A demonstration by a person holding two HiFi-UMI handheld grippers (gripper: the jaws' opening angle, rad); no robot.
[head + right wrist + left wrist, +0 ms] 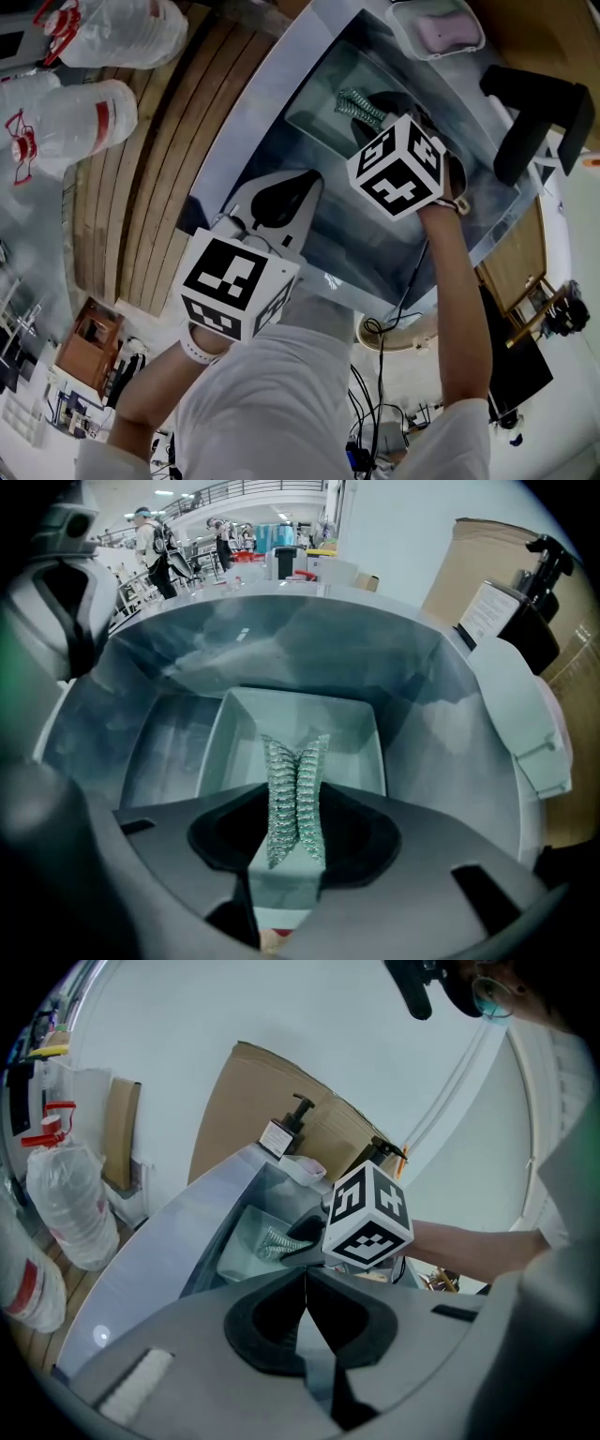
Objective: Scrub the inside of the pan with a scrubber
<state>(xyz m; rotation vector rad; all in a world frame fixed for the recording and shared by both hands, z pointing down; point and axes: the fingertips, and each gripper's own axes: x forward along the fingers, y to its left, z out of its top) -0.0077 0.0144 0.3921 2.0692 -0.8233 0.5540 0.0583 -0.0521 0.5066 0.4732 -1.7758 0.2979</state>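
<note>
A pale green rectangular pan [302, 722] lies on the bottom of a steel sink [178, 667]. My right gripper [296, 808] is shut on a silvery mesh scrubber [295, 794], which hangs just above the pan's inside. In the head view the scrubber [361, 106] is over the pan [319, 111], ahead of the right gripper [373, 114]. My left gripper [305, 1283] is shut with nothing between its fingers. It hovers over the sink's near side [305, 183], apart from the pan [242, 1241].
A black pump bottle [531, 592] and a white soap dish [436, 28] with pink soap stand behind the sink. Large plastic water bottles [89, 117] lie on the wooden slatted counter [178, 150] at left. A black fixture [534, 112] juts over the sink's right rim.
</note>
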